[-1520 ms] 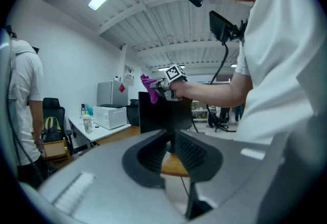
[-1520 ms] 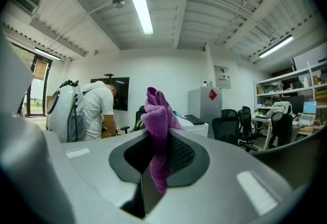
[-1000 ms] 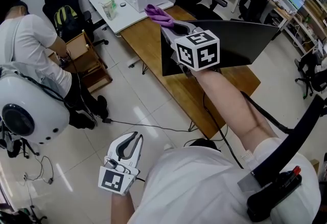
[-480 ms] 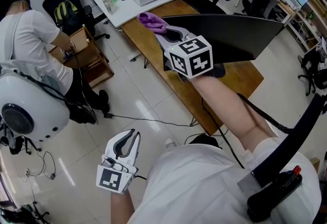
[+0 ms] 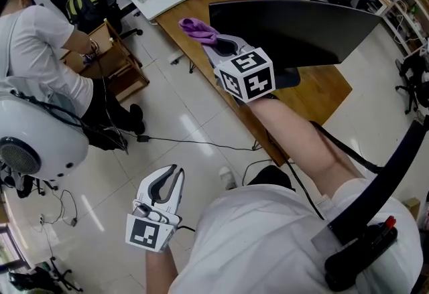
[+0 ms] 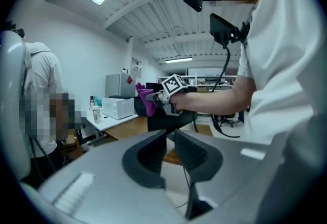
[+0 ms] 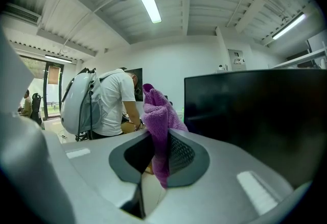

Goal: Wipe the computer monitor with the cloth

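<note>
I have the purple cloth (image 7: 156,116) pinched in the right gripper (image 5: 213,38), whose jaws are closed on the cloth's lower part while the rest bunches up above them. In the head view that gripper sits at about 12 o'clock, held above the wooden desk (image 5: 322,95). The monitor (image 5: 301,28) stands just beyond it, at 1 o'clock. In the right gripper view the dark screen fills the 3 o'clock side and the cloth stands just left of its near edge. From this angle I can't quite tell whether the cloth touches that edge or hangs a little short of it. So I judge the pickup done and the cloth brought to the monitor, but I see no sign that the wipe across the screen has begun, and the whole panel is left to cover. The left gripper (image 5: 173,173) hangs at 7 o'clock over the floor, well away from the desk, with its jaws drawn together on nothing.
</note>
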A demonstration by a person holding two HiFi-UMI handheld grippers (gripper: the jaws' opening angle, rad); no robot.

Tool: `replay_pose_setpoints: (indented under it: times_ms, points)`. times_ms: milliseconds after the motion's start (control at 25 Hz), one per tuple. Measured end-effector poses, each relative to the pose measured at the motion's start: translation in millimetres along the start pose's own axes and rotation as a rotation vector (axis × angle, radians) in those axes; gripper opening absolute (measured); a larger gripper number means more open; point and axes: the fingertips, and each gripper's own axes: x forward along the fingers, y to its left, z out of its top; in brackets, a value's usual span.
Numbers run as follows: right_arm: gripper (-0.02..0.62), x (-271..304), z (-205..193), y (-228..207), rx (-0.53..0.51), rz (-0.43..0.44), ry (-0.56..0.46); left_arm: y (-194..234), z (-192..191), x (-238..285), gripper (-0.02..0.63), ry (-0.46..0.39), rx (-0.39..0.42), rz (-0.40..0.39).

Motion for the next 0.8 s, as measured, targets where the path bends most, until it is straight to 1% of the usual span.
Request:
replay_pose_setpoints:
  times_ms: [160, 280, 800]
  points:
    - [0.048, 4, -19, 0, 0.01, -0.003, 0.017, -1, 0, 2, 0.071, 0.004, -0.003, -0.006]
    - [0.048, 7, -37, 0, 0.019, -0.006, 0.035, -2, -7, 0, 0.071, 0.039, 0.002, -0.016]
    - [0.048, 17, -120, -2, 0.04, -0.007, 0.122, -14, -17, 5, 0.071, 0.098, -0.004, -0.036]
